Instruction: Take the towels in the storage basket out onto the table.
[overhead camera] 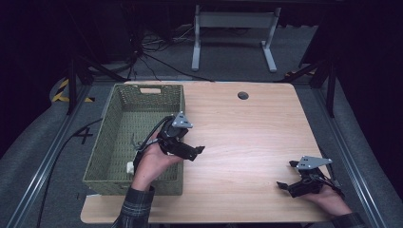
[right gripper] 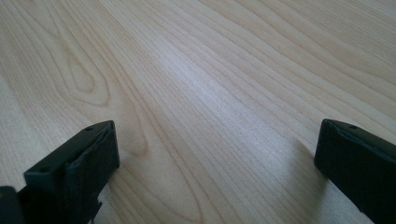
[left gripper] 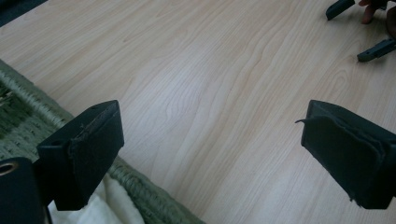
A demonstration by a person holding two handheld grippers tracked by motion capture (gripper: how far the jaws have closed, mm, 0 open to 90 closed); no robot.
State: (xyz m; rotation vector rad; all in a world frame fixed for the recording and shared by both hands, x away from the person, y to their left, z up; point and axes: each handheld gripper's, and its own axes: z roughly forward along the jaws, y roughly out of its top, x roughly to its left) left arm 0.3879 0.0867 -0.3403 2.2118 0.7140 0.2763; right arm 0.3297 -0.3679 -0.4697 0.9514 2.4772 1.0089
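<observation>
A green woven basket (overhead camera: pixel 110 114) stands on the left part of a light wooden table (overhead camera: pixel 247 137). My left gripper (overhead camera: pixel 196 153) hovers over the basket's right rim, pointing right across the table. Its jaws are open with nothing between them (left gripper: pixel 210 140). Below it, the basket's rim (left gripper: pixel 149 196) and a white cloth (left gripper: pixel 107 205) inside the basket are in view. The white cloth (overhead camera: pixel 129 167) lies in the basket's near right corner. My right gripper (overhead camera: pixel 286 175) rests low near the table's front right edge, open and empty (right gripper: pixel 215 158), facing bare wood.
A round cable hole (overhead camera: pixel 243 95) sits near the table's far edge. Dark cables lie inside the basket by the left hand. A grey table frame (overhead camera: pixel 233 33) stands on the floor beyond. The other gripper's jaw tips (left gripper: pixel 373 49) appear far off in the left gripper view.
</observation>
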